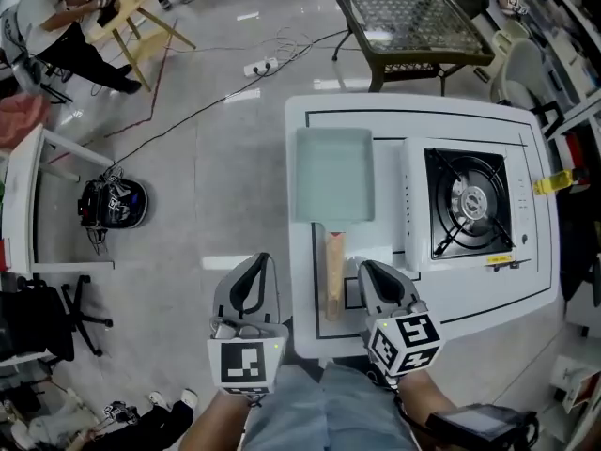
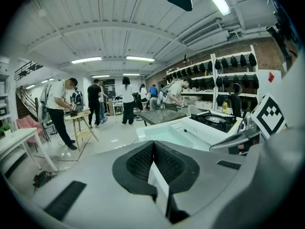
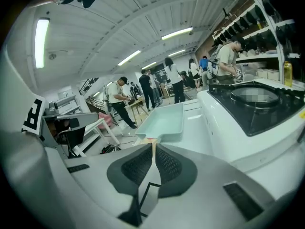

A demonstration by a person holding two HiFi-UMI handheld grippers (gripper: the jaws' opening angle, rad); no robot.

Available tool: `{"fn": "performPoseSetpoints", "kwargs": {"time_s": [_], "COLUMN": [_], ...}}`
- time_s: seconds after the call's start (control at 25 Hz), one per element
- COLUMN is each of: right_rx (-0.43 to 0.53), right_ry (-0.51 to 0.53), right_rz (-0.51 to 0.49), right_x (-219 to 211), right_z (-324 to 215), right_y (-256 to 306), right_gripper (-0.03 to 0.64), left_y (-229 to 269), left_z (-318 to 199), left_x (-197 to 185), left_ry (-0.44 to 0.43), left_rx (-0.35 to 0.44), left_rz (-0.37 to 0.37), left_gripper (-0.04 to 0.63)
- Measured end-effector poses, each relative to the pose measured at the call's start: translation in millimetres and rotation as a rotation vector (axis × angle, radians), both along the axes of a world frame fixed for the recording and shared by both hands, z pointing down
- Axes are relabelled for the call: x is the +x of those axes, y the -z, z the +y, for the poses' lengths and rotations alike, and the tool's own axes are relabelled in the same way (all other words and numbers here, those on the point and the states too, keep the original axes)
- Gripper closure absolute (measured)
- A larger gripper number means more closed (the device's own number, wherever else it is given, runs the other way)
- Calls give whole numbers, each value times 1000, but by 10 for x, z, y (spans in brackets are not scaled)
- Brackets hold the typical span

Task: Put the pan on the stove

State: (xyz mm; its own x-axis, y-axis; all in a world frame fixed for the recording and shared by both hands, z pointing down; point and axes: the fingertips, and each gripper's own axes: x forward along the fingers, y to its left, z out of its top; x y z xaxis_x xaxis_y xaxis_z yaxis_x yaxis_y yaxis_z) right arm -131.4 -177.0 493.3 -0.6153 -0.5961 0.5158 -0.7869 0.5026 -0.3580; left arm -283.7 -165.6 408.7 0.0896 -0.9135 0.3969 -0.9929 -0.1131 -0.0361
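- Head view shows the pan lying flat on the table, just left of the stove. Its wooden handle points back toward me and the near edge.
- Neither gripper holds anything. The left gripper has its jaws together with nothing between them and hangs past the table's left edge, over the floor. The right gripper also has its jaws pressed together, and it sits just right of the handle over the near part of the table.
- I judge the step in hand to be the reach for the handle, and the right gripper is the closer one. I would open its jaws before going in, then bring them round the handle with the pads on its two flat sides.
- The pan's weight sits well ahead of the handle, so I expect the front to droop on lifting. Gripping nearer the pan than the handle's end should help, and the left gripper is free to steady it.
- The stove stands higher than the table. The pan must rise clear of its side wall and come down level on the grate, not slide across.
- Only a narrow strip of table lies between pan and stove. The handle's end is close to the near edge, so I would not drag it backward. The table beyond the pan is bare, and there is open floor to the left.
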Motion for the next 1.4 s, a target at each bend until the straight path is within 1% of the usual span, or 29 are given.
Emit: {"fn": "performPoseSetpoints", "kwargs": {"time_s": [0.12,0.2,0.4,0.52,0.56,0.6,0.64,0.72,0.96,1.4], "right_rx": [-28,-41,-77,-121,-147,-174,-196,-232,-341,-508], "right_ry": [-24,-41,-74,-22,7,34,53,73,79,79], "right_rz": [-1,-28,-158,-255,-299,-332,-347,-336,-325,-416], "right_x": [13,19,-36,-129,-183,-235,-276,-331,-467,-691], "right_z": [-31,-70,-144,-136,-122,-106,-94,-81,-109,-232], "right_y": [-132,-149,-44,6,15,13,-3,-80,-337,-547], "right_gripper": [566,565,565,561,504,400,399,396,395,394], "left_y": [-151,-198,-180,-178,-192,-210,-230,-276,-416,-605], "left_z": [-67,-122,-260,-334,-355,-373,-390,-423,-535,-709], "left_x": [-15,-20,-41,-28,-24,-25,-29,-44,-204,-449], "left_ry": [-14,-19,-36,-49,-51,-54,-58,-62,-49,-17], "left_rx": [-29,-39,-36,-38,-42,-46,-50,-60,-86,-117], "left_rz": [6,8,4,3,5,5,5,9,17,45], "left_gripper": [577,577,577,577,577,577,577,577,577,577]}}
